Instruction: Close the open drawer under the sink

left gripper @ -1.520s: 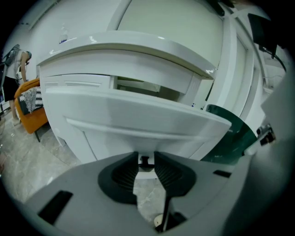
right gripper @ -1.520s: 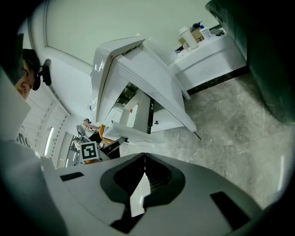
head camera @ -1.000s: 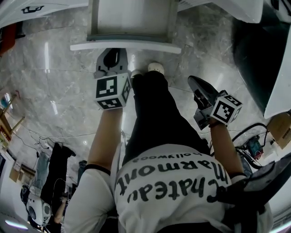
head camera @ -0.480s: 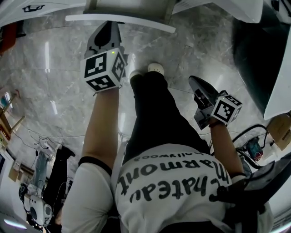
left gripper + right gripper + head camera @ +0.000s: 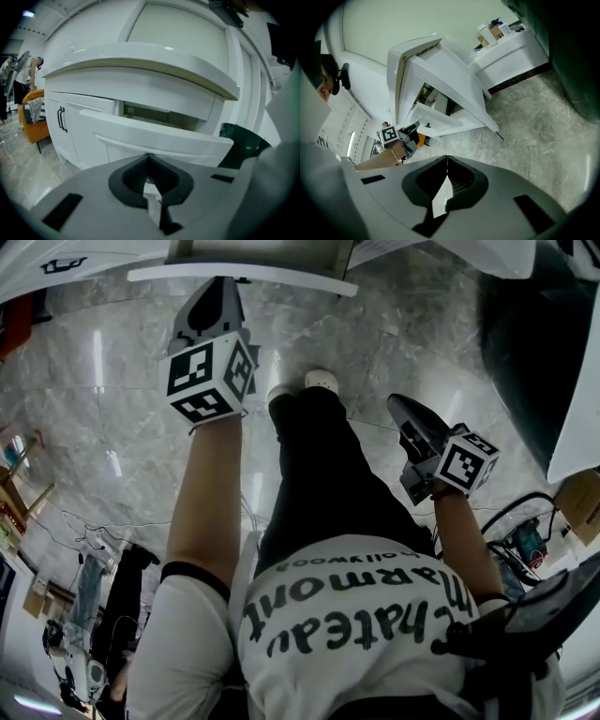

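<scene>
Drawer sits partly pulled out at 12 o'clock, left hand-held gripper clenched empty with its tip right at the drawer's front, I'd guess to shove it in, right hand-held gripper clenched and idle at 3 o'clock.

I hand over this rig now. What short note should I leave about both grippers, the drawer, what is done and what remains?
Left gripper: shut, empty, tips at the front of the drawer, seemingly pressing on it.
Right gripper: shut, empty, held at the person's side over the floor, away from the drawer.
Drawer: partly open; a dark gap shows behind its front, under the counter.
Done: the left gripper is in place to push.
Left: push the front in until it sits flush with the cabinet, then draw back.
</scene>
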A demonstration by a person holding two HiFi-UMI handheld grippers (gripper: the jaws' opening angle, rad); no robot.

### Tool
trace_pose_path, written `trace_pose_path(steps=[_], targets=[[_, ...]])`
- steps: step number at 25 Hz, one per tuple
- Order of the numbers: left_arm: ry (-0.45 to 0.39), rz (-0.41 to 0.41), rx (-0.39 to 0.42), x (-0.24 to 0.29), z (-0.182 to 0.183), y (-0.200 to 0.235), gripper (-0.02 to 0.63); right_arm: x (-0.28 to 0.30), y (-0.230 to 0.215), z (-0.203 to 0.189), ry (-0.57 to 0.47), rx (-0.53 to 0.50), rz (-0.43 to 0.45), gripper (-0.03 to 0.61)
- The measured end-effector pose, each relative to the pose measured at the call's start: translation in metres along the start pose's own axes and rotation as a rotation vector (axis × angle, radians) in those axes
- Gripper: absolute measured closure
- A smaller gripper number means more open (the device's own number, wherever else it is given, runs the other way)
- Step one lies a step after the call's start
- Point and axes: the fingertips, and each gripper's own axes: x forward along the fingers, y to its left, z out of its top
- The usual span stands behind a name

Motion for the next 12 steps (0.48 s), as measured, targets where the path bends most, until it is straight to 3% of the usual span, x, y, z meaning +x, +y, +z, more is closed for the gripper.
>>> trace_pose_path(steps=[12], targets=[[-0.005,-0.014,-0.016,0.011,0.006,-0.001,0.607,0.003,-0.006,0.001,-0.005,0.014,-0.009,0.568]])
